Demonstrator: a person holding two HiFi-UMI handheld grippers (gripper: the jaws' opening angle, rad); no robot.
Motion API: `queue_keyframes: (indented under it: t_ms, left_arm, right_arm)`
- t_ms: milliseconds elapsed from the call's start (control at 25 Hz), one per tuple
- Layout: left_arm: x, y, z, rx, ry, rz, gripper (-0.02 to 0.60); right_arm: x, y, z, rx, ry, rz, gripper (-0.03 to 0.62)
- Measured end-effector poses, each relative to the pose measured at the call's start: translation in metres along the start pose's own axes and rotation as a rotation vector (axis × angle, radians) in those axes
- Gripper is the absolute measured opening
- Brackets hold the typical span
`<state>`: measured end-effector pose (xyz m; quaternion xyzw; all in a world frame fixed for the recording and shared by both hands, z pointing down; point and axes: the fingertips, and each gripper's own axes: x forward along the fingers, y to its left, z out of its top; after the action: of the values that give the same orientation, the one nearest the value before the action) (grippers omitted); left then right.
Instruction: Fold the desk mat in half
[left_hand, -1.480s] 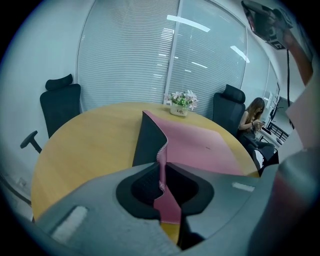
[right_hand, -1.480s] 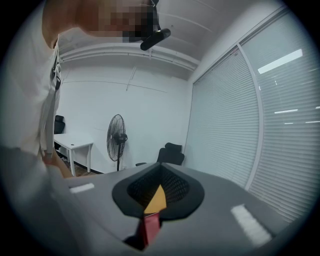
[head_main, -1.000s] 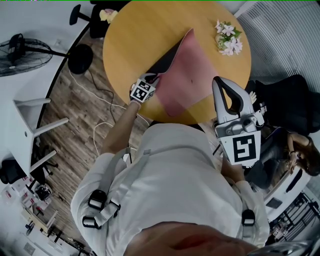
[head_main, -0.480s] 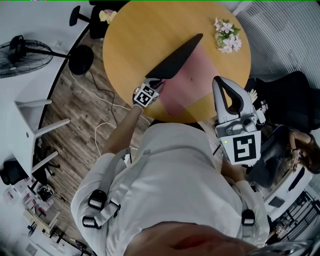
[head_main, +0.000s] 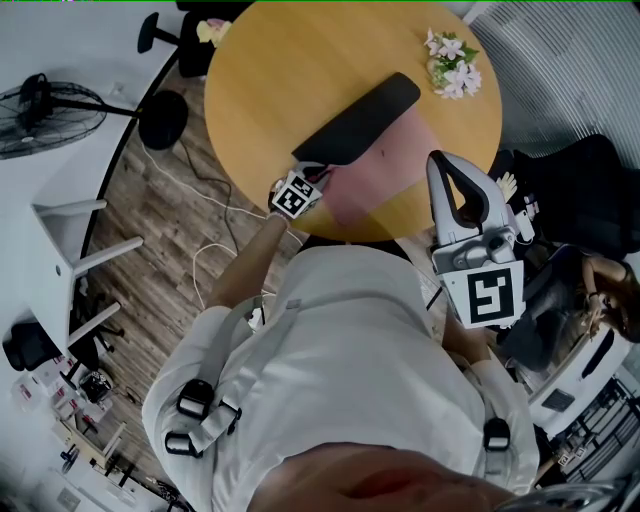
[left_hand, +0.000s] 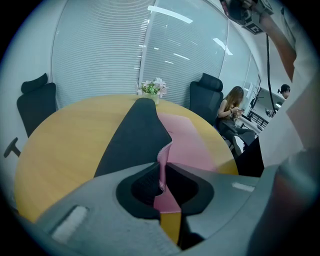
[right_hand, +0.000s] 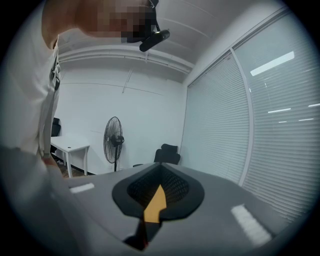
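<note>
The desk mat lies on the round wooden table (head_main: 262, 70), pink on top and black underneath. Its left part is turned over, so the black side (head_main: 358, 120) faces up and covers part of the pink side (head_main: 378, 178). My left gripper (head_main: 316, 180) is at the table's near edge, shut on the mat's corner. In the left gripper view the thin pink edge (left_hand: 161, 172) stands pinched between the pads, with the black flap (left_hand: 134, 137) beyond. My right gripper (head_main: 443, 163) hovers at the table's near right edge, shut and empty (right_hand: 159, 192).
A bunch of flowers (head_main: 452, 66) lies at the table's far right, just past the mat. Black office chairs (left_hand: 210, 95) stand round the table, and a person (left_hand: 233, 106) sits to the right. A floor fan (head_main: 40, 108) and a white desk (head_main: 45, 250) are to the left.
The lifted left part of the mat has swung over to the right and now lies black side up on the pink. My left gripper moved slightly right and nearer with it. The right gripper stayed put.
</note>
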<state>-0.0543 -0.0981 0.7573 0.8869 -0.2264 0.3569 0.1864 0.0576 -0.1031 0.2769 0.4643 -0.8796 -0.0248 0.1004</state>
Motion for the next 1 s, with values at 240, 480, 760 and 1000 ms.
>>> queue_keyframes:
  t_ms: [240, 480, 760, 1000]
  left_arm:
    - [0.003, -0.013, -0.007, 0.018, 0.025, -0.016, 0.041]
    - [0.007, -0.028, -0.012, 0.042, 0.044, -0.038, 0.042]
    - [0.012, -0.04, -0.018, 0.065, 0.049, -0.056, 0.042]
    - [0.015, -0.056, -0.023, 0.094, 0.071, -0.079, 0.041]
  right_arm:
    - [-0.006, -0.001, -0.002, 0.002, 0.0, -0.004, 0.005]
    - [-0.011, -0.002, -0.002, 0.005, -0.003, -0.009, 0.005]
    - [-0.016, -0.004, -0.005, 0.009, 0.002, -0.013, 0.005]
    - [-0.021, -0.008, -0.006, 0.009, -0.005, -0.016, 0.005]
